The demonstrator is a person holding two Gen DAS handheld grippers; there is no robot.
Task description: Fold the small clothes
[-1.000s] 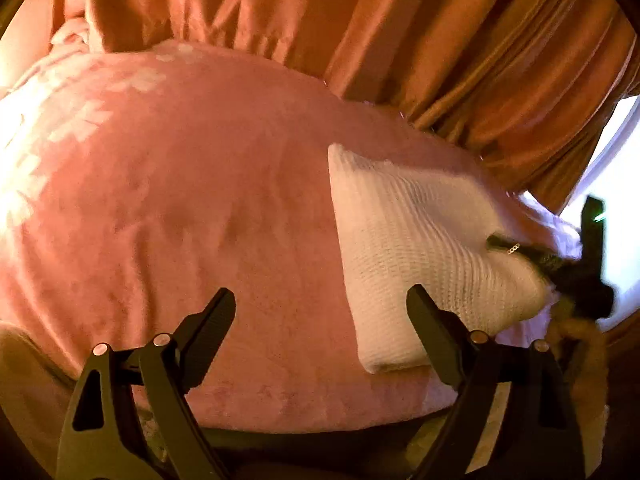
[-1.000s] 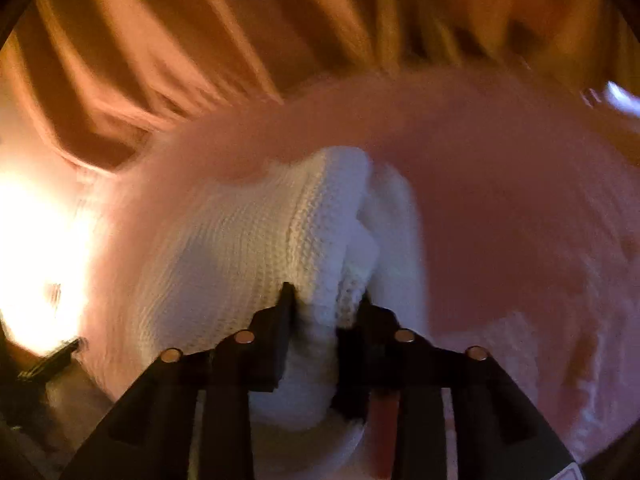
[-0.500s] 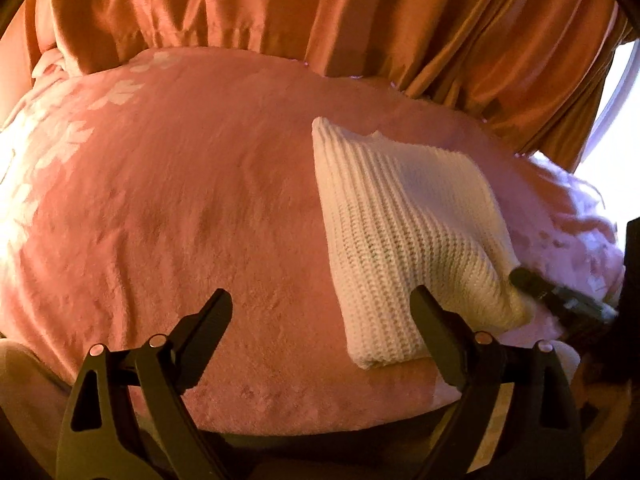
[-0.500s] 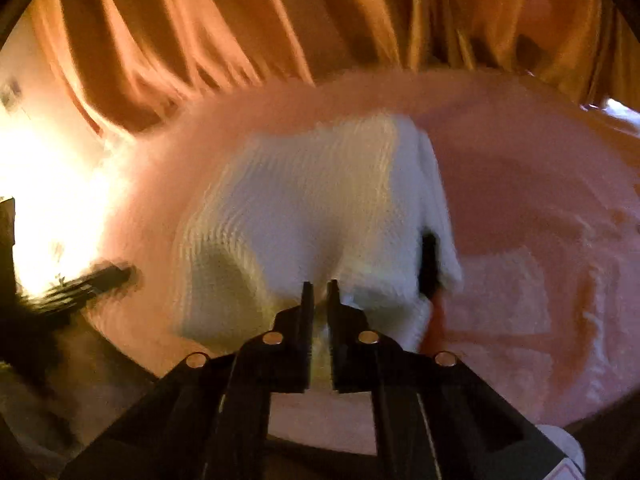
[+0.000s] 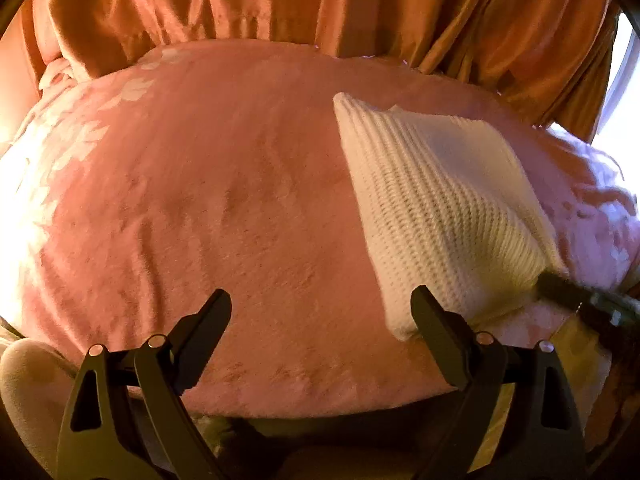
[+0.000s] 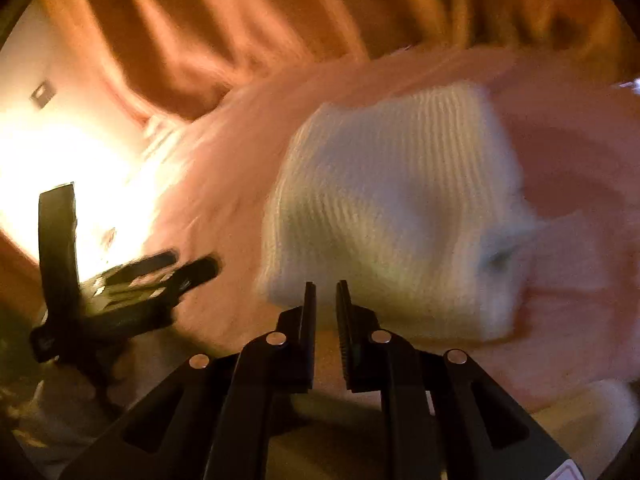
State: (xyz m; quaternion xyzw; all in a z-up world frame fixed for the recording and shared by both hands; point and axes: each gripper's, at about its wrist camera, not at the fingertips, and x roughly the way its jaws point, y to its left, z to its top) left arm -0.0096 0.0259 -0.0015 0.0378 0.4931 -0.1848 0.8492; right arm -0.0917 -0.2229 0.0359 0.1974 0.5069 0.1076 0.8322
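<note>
Nearest in the left wrist view, the left hand-held gripper [image 5: 322,308] hangs with its jaws spread wide and nothing between them, over the near edge of a pink fleece blanket [image 5: 208,208]. Its right finger stands just in front of the near corner of the folded white knit garment [image 5: 436,216], which lies flat on the blanket, right of centre. In the right wrist view, the right hand-held gripper [image 6: 325,294] has its jaws drawn narrow with a slim gap, gripping nothing, their tips just short of the garment's near edge [image 6: 392,216]. The view there is blurred. Beyond the blanket hang orange curtains [image 5: 320,4]. No containers show in either view.
</note>
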